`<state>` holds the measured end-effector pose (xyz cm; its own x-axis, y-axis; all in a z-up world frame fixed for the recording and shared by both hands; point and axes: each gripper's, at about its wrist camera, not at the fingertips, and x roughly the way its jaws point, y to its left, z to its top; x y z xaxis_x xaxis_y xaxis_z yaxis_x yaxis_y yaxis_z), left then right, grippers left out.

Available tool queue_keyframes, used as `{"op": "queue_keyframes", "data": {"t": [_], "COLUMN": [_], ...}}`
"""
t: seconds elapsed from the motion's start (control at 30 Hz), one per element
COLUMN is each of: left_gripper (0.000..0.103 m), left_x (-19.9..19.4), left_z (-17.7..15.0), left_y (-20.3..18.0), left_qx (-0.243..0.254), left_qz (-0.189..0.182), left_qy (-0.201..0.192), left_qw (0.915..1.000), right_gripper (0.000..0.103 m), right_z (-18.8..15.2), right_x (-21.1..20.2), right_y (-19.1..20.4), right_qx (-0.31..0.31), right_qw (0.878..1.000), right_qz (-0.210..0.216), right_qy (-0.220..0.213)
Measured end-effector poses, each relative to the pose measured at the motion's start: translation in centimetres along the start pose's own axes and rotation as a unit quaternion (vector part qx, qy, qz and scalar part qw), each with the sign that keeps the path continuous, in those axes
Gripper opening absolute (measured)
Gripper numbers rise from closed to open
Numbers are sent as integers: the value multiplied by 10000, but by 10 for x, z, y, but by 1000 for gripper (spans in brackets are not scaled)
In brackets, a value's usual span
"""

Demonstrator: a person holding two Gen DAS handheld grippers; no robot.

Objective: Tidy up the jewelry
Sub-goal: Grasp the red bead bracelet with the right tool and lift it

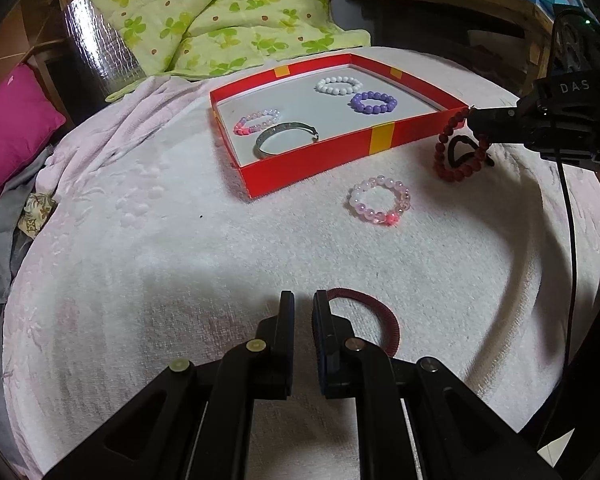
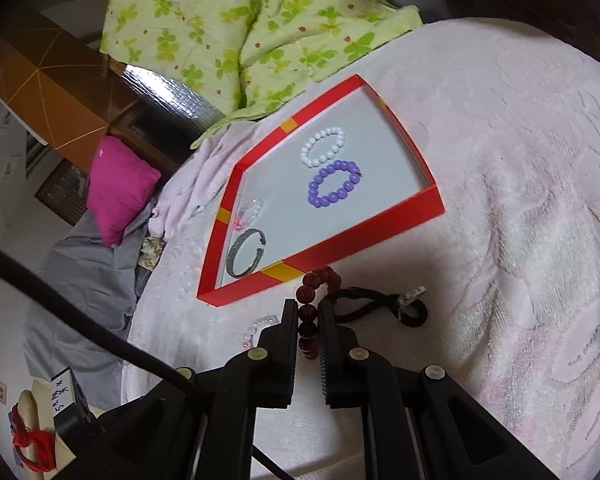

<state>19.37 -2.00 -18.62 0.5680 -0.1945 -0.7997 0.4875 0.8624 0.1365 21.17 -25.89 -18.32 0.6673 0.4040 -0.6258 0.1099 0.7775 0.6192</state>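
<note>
The red tray (image 1: 320, 168) sits on a bed covered with a pale pink blanket (image 1: 180, 240). It holds four pieces: a white bracelet (image 1: 339, 84) and a purple bracelet (image 1: 374, 103) side by side toward the far side, and a pink bracelet (image 1: 256, 121) touching a silver bangle (image 1: 286, 139) near the left corner.

Right gripper (image 2: 309, 312): the jaws are closed on the dark red bracelet (image 2: 306, 316). The beads run in a line between the jaws and loop out ahead toward the tray's near wall. From the left wrist view, this bracelet hangs from the jaw tips just beside the tray's near right corner, and its lower loop is close to the blanket; contact cannot be determined. A black cord (image 2: 374, 302) lies on the blanket directly beside and below it.

Left gripper (image 1: 303, 300): the jaws are nearly closed with only a narrow gap, and nothing is between them. A maroon hair tie (image 1: 388, 320) lies flat on the blanket, curving out from behind the right jaw; contact with that jaw cannot be determined.

A clear pink bracelet (image 1: 379, 200) lies on the blanket outside the tray, near its front wall, between the two grippers.

A green floral quilt (image 1: 204, 12) is bunched beyond the tray. A magenta pillow (image 1: 16, 128) lies at the left.
</note>
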Motion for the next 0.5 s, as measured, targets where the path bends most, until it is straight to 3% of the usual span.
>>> {"op": "queue_keyframes", "data": {"t": [0.33,0.5], "left_gripper": [10,10], "left_x": [-1,-5], "left_z": [4,7], "left_y": [0,3], "left_qx": [-75,-181], "left_qz": [36,-180], "left_qy": [-49,-149], "left_qw": [10000,9996], "right_gripper": [10,10], "right_z": [2,4], "right_x": [-10,-22], "right_y": [4,6], "right_qx": [-62,-136], "right_qw": [9994,9981], "right_qz": [242,415], "right_qy": [-233,-444]}}
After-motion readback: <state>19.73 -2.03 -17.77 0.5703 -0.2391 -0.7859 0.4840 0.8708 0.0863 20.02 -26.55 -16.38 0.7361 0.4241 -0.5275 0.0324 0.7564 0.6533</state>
